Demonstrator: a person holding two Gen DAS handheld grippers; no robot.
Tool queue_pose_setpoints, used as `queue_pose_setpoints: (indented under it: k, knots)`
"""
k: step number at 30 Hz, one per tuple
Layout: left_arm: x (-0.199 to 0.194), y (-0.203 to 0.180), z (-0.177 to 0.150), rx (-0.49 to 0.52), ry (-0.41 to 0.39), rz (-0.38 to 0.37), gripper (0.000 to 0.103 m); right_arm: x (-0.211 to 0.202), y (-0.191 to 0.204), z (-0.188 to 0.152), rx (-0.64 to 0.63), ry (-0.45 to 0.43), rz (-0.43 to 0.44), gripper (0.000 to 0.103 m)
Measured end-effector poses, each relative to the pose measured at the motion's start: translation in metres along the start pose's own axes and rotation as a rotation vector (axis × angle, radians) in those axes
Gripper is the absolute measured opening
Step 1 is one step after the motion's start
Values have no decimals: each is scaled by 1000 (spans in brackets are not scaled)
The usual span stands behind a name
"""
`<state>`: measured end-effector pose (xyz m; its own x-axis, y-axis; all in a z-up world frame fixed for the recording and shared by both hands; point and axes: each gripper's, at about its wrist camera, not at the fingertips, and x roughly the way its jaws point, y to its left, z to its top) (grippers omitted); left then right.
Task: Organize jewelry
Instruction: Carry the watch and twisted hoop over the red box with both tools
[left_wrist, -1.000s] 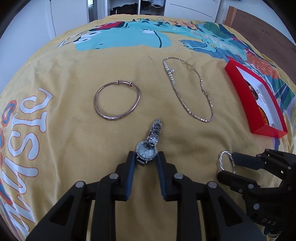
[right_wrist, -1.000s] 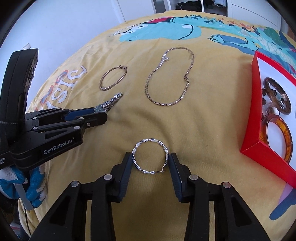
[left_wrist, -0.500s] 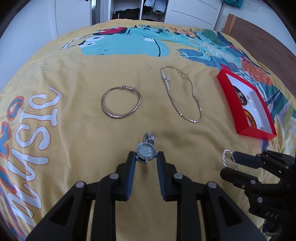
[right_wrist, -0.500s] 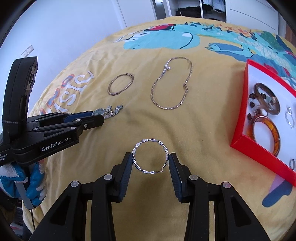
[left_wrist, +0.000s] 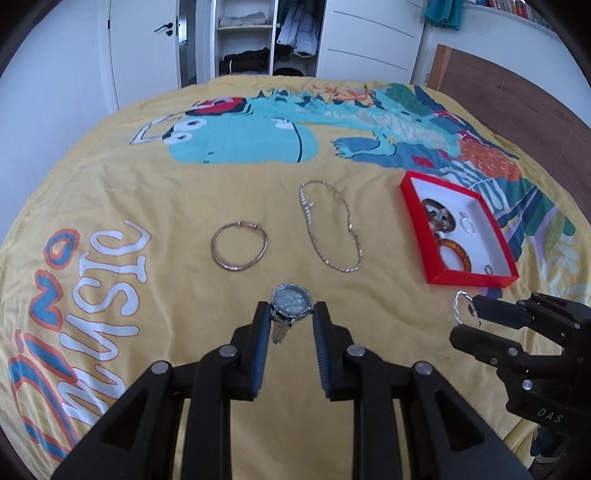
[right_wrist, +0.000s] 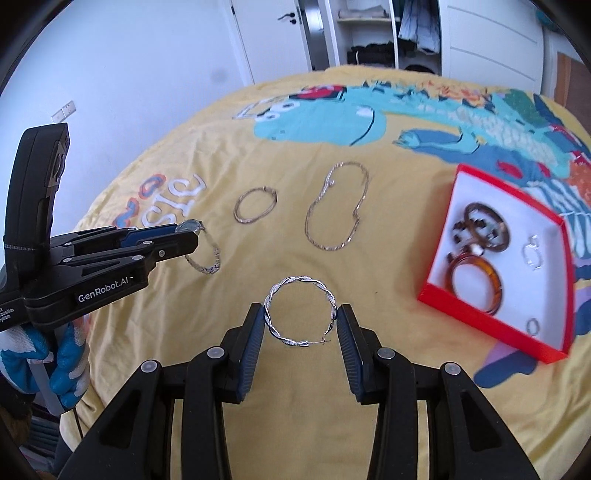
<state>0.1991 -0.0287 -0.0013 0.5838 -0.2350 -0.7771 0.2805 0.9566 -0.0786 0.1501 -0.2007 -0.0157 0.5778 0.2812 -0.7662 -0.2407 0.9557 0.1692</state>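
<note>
Here left gripper pinches watch, strap dangling above the bedspread; right gripper pinches twisted hoop, also lifted, near red box.

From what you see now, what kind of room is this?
Probably a bedroom: the jewelry lies on a yellow printed bedspread, an open wardrobe with clothes stands behind, and a wooden headboard is at the right.
</note>
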Motion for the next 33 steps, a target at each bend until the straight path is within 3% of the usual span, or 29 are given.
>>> queue_pose_setpoints:
  k: [8, 16, 25, 33]
  knots:
    - [-42, -31, 11, 52, -62, -9, 22, -52, -10, -3, 14, -76, -36, 40]
    - [-55, -78, 21, 125, -87, -47, 22, -92, -59, -10, 71, -125, -118, 40]
    - [-23, -137, 45, 176, -71, -134, 22, -103, -134, -5, 137, -128, -224, 40]
    - [36, -181, 71, 185, -35, -212, 22, -58, -191, 6, 161, -67, -241, 40]
